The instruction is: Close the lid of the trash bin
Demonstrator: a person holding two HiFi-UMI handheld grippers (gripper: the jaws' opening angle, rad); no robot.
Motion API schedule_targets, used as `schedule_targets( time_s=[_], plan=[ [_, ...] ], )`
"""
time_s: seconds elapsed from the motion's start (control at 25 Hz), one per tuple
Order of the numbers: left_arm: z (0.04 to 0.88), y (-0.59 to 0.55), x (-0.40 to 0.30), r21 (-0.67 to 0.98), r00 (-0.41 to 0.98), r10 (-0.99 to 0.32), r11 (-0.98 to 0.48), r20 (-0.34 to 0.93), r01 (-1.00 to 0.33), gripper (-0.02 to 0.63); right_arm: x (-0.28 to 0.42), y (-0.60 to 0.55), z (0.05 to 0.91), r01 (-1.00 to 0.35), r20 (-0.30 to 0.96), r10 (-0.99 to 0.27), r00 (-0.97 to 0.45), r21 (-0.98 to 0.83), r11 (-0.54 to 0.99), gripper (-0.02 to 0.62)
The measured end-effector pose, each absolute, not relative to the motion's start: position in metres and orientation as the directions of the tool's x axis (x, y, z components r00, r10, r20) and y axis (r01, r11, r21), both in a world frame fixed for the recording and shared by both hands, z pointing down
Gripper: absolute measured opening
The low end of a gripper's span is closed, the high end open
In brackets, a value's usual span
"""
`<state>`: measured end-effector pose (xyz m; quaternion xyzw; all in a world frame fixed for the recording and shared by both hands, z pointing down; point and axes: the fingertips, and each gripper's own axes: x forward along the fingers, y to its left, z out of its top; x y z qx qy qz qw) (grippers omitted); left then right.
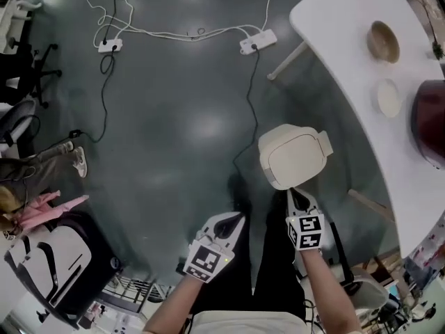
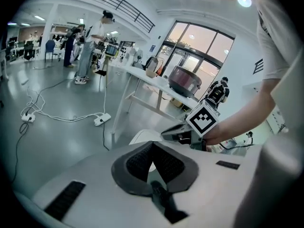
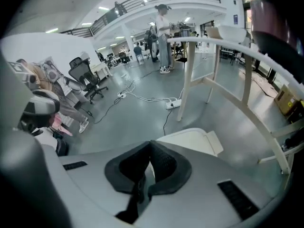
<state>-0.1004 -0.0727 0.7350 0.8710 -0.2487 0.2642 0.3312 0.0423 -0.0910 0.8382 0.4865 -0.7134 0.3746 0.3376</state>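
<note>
The cream plastic trash bin (image 1: 292,155) stands on the grey floor (image 1: 174,117), just left of the white curved table (image 1: 334,12). On that table, right of the bin, a brown wooden bowl (image 1: 383,42) sits farthest from me. A pale round plate (image 1: 388,97) comes next, nearer me, and a dark red pot (image 1: 429,120) sits right of the plate at the table's edge. Beyond the bin a white power strip (image 1: 258,42) lies on the floor, with a second white power strip (image 1: 110,45) well to its left. My right gripper (image 1: 295,195) is just on my side of the bin. My left gripper (image 1: 233,221) is left of the bin and nearer me. A black-and-white bag (image 1: 55,263) stands on the floor far left of the bin.
</note>
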Motion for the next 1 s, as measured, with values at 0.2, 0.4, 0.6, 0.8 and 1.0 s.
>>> schedule_targets(
  time_s=[0.2, 0.4, 0.6, 0.8, 1.0],
  plan=[
    [0.669, -0.079, -0.115, 0.441, 0.765, -0.272, -0.685, 0.584, -0.580, 0.012, 0.042, -0.097, 0.745, -0.959, 0.808, -0.522, -0.273, -0.189, 0.210, 0.012],
    [0.603, -0.071, -0.115, 0.476, 0.784, -0.249, -0.679, 0.568, -0.560, 0.012, 0.041, -0.079, 0.655, -0.959, 0.777, -0.565, -0.278, -0.189, 0.212, 0.012],
    [0.530, -0.060, -0.103, 0.472, 0.820, -0.237, -0.721, 0.521, -0.508, 0.012, 0.045, -0.053, 0.566, -0.954, 0.724, -0.623, -0.296, -0.197, 0.225, 0.012],
    [0.483, -0.046, -0.094, 0.419, 0.826, -0.279, -0.756, 0.489, -0.503, 0.012, 0.056, -0.027, 0.500, -0.953, 0.669, -0.679, -0.303, -0.198, 0.230, 0.012],
    [0.454, -0.013, -0.084, 0.349, 0.808, -0.382, -0.758, 0.449, -0.552, 0.012, 0.071, 0.011, 0.464, -0.942, 0.623, -0.707, -0.334, -0.232, 0.242, 0.012]
  ],
)
